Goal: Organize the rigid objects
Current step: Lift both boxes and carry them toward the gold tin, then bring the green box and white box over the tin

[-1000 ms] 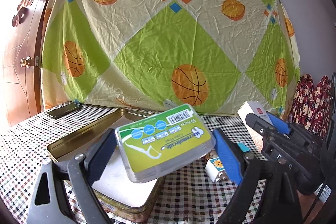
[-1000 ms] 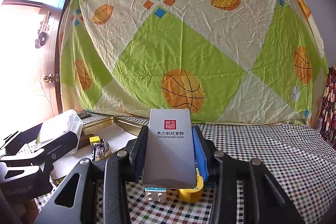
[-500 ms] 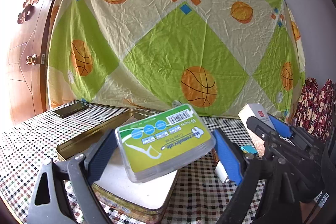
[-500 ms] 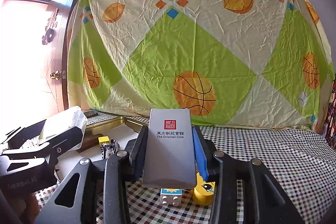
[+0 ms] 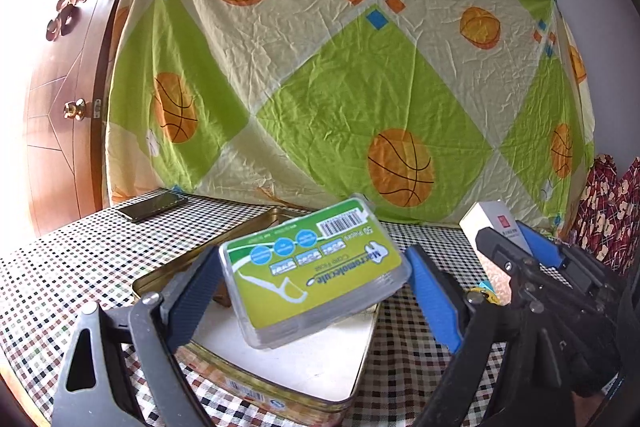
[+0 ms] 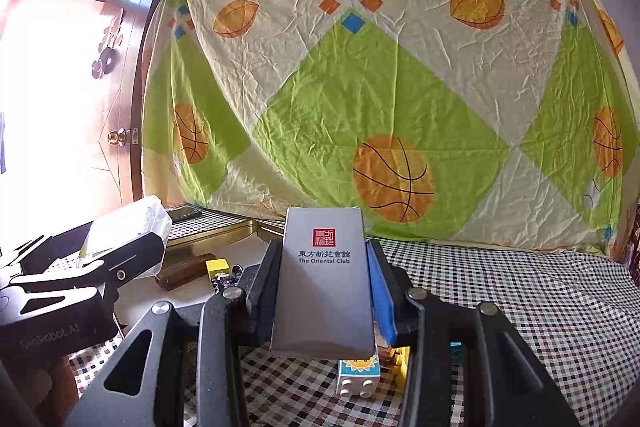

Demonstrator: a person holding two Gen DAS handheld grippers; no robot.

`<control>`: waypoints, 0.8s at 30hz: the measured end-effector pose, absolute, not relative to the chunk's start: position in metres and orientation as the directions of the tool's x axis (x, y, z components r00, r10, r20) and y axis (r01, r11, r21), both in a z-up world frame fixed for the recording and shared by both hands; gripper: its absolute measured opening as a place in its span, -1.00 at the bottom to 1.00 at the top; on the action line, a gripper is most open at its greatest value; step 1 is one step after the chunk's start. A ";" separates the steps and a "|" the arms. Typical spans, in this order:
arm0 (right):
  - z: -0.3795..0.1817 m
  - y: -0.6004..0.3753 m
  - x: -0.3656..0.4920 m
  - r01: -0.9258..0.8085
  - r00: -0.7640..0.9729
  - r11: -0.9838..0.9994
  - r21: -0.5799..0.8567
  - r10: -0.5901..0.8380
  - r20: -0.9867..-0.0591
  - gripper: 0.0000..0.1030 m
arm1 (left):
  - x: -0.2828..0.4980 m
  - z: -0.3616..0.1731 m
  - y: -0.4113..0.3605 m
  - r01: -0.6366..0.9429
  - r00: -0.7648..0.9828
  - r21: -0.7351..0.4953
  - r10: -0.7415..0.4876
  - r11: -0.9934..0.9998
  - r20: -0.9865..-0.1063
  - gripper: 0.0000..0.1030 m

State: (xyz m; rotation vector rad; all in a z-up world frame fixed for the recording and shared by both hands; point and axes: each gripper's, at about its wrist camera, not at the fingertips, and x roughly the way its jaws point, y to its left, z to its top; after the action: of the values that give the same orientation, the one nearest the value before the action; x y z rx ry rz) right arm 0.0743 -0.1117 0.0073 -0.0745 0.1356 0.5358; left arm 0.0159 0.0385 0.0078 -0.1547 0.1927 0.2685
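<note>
Between the two blue-padded fingers of the left tool sits a clear plastic floss-pick case with a green label, clamped at its two ends and tilted, its label facing up and its near corner lowest. That case hangs above the open gold-coloured rectangular tin, over the tin's white floor and apart from it. The tin rests on the bench, which is covered with a checked cloth. A dark phone lies on the cloth beyond the tin, near the hanging green and cream basketball-print sheet.

Right of the tin, the right tool is closed on a tall grey box printed "The Oriental Club"; the box stands upright between the fingers, its sides touching both pads, its base raised above the bench. Below it on the cloth sits a white toy block with a sun picture, beside a yellow piece that is mostly hidden. Inside the tin, seen from the right wrist, lie a brown oblong piece and a small yellow cube.
</note>
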 end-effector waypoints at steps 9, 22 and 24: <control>0.007 -0.102 0.073 -0.517 0.849 0.854 -0.053 0.505 -0.154 -0.16 | 0.015 0.008 0.049 -0.295 0.941 -0.134 0.264 0.946 -0.214 0.78; 0.006 -0.082 0.072 -0.547 0.831 0.835 -0.064 0.532 -0.162 -0.16 | 0.012 0.007 0.066 -0.320 0.932 -0.150 0.282 0.936 -0.226 0.78; 0.006 -0.079 0.072 -0.550 0.829 0.833 -0.067 0.534 -0.164 -0.16 | 0.012 0.007 0.069 -0.322 0.931 -0.151 0.284 0.935 -0.229 0.78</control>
State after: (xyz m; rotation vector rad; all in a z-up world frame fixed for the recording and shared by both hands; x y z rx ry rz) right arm 0.0716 -0.0794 0.0060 -0.1128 0.1407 0.5762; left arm 0.0119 0.0690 0.0067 -0.1884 0.2058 0.3117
